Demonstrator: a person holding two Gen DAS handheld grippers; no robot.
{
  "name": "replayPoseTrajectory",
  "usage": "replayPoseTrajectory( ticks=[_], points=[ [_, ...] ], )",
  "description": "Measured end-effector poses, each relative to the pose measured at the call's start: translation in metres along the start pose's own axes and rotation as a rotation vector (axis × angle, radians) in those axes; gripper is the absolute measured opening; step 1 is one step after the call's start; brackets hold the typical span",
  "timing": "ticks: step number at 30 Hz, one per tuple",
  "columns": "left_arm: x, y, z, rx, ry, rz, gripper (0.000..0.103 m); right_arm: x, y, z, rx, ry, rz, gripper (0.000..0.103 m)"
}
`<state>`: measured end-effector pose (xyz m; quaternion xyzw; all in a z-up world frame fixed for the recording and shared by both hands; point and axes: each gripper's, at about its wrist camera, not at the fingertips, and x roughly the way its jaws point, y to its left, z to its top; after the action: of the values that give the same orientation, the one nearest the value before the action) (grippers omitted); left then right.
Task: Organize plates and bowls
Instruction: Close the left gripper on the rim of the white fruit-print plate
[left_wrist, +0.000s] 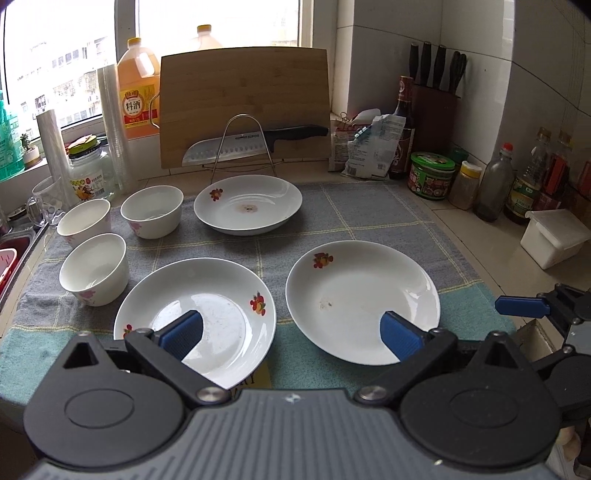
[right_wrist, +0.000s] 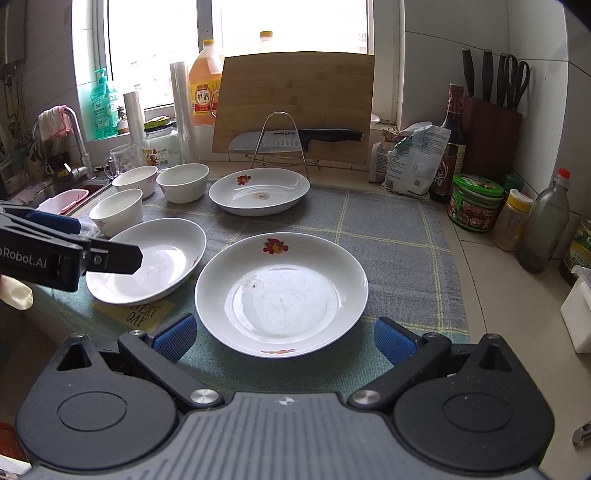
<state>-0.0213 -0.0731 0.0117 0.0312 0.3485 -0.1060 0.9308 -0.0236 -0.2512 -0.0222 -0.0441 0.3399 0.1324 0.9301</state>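
So the desk (right_wrist: 498, 295) has a grey checked mat (right_wrist: 388, 229) with three plates and three bowls spread out on it. The near plate (right_wrist: 280, 291) sits right in front of the right gripper (right_wrist: 282, 338), fingers spread wide, holding nothing. The left gripper (left_wrist: 291, 334) is just as wide open and empty, hovering between the left plate (left_wrist: 207, 295) and the near one. I'd pinch the near rim, lift level, and stack it. The bowls (right_wrist: 181, 182) sit back left by the sink.
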Motion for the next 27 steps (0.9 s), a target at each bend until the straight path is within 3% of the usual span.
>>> replayPoseTrajectory(
  ticks=[12,27],
  points=[
    [0.042,0.003,0.011,0.066,0.04,-0.085,0.101,0.045,-0.005,-0.027,0.025,0.092,-0.018,0.103],
    [0.096,0.008,0.035,0.171,0.099,-0.164,0.101,0.092,0.0,-0.027,-0.018,0.133,-0.016,0.103]
  ],
)
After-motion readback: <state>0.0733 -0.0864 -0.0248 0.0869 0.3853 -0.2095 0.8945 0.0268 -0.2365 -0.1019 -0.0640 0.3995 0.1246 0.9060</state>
